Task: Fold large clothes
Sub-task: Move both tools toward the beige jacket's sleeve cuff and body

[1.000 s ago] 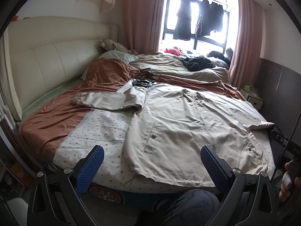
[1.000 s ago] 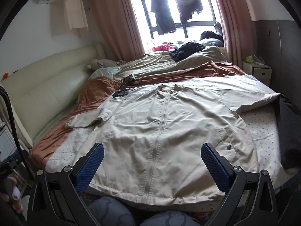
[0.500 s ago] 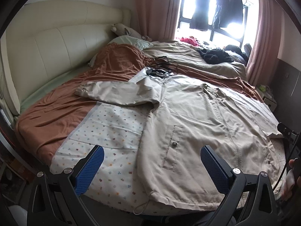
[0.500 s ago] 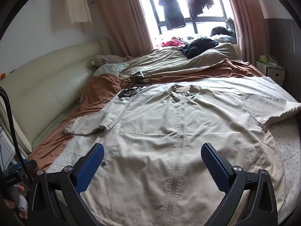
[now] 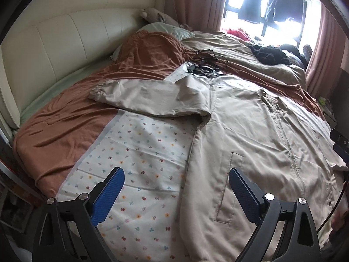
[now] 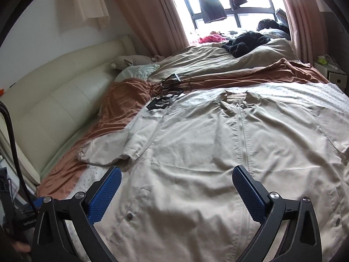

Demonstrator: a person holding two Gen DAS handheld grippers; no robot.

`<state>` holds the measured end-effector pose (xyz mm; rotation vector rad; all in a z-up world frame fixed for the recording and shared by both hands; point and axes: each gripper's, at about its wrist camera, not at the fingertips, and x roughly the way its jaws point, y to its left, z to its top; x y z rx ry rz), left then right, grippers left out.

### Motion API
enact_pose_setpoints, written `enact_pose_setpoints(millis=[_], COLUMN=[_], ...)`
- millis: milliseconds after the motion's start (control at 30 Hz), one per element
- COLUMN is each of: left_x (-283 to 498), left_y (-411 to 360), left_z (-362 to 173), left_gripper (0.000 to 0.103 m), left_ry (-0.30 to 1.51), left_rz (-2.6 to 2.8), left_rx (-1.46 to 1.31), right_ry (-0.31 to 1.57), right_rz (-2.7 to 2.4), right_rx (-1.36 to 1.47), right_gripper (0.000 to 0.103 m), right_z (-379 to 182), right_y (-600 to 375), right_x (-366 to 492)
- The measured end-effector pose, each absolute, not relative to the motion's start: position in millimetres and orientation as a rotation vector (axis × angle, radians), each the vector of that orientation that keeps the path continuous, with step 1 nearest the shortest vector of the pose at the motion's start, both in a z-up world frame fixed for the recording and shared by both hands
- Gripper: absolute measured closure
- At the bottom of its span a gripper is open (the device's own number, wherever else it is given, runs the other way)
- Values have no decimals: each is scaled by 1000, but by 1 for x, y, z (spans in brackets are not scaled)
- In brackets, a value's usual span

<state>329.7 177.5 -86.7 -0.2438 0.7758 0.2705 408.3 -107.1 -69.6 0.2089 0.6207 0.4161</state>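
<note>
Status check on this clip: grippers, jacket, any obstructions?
Left gripper open, right gripper open, both empty. Beige jacket flat, zipped, unfolded. Black cables lie by its collar.

I am looking across a wide bed (image 5: 50, 135) filling most of the room, its cream padded headboard (image 5: 54, 43) running along the left wall. Daylight is pouring in through the far window (image 6: 235, 11), where dark clothes (image 6: 209, 2) are hanging against the glass. Pink curtains (image 6: 148, 17) are framing it on both sides, and a small white nightstand (image 6: 333, 75) is standing at the far right
</note>
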Motion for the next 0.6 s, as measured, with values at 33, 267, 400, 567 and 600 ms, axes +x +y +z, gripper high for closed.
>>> enact_pose_setpoints(millis=[33,267,400,567,600], left_x=[335,369,390,418,422], left_y=[184,231,261,300,307], left_z=[-88,-98,-104,-111,-112], left_gripper=[6,6,6,6,5], left_ry=[777,763,752,767,767], left_rz=[280,345,374,404,413], left_rx=[-244,-287,-305,-349,-354], right_ry=[625,691,740,792,801], right_rz=[423,485,483,477,476], right_rx=[212,248,227,234,234], right_gripper=[4,7,7,7,7], right_z=[-72,-98,-113,-126,-129], right_y=[-102,-63,-41,-24,-20], right_x=[416,466,493,522,527])
